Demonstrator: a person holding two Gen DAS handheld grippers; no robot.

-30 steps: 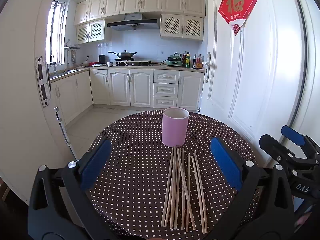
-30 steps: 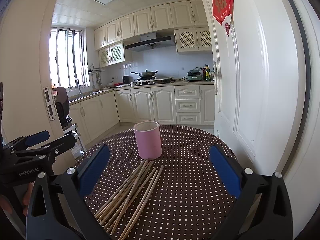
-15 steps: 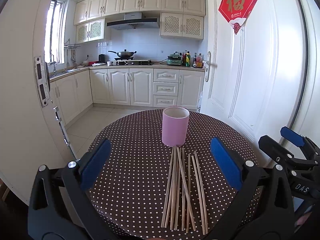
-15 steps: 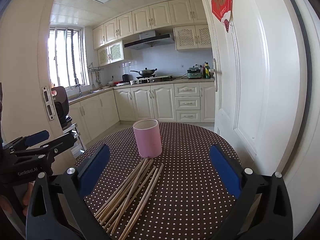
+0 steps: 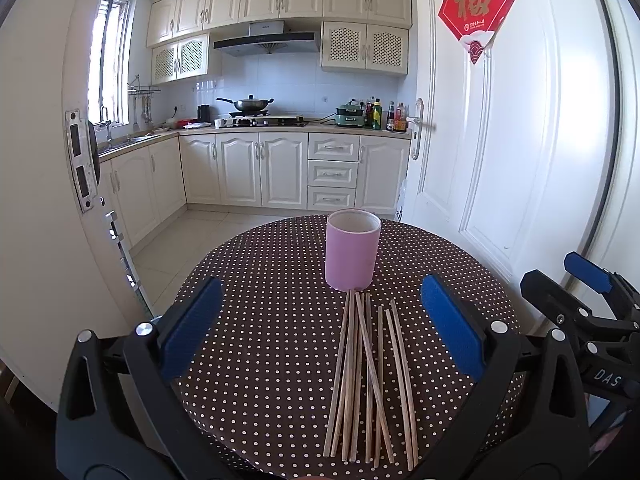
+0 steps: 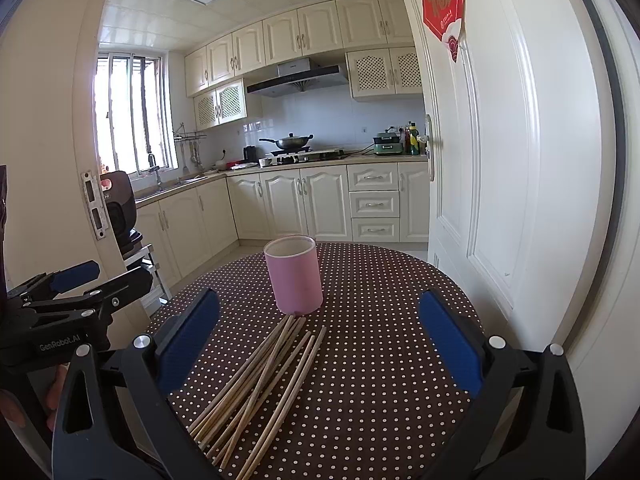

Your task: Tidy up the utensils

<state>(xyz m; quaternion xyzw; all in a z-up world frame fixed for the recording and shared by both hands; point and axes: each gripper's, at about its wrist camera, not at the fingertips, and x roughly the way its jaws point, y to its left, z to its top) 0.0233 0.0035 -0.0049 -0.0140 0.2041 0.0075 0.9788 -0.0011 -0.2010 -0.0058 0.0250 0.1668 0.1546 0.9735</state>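
A round bench [image 5: 260, 320] in a brown white-dotted cloth carries two things — an upright pink cup [image 5: 353, 255] and, just before it, loose wooden chopsticks [image 5: 368, 380].

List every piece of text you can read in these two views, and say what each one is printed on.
"福": on the red diamond door hanging; the small print under it is too small to read.
"DAS": on the right gripper's body; the rest is cut off.
"GenRobot.AI": on the left gripper's body.
Bottle labels on the counter: too small.

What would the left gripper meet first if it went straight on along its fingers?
Probably the pink cup, upright ahead of the open left gripper; the chopsticks lie lower on the table, likely passed over. Depth is unclear.
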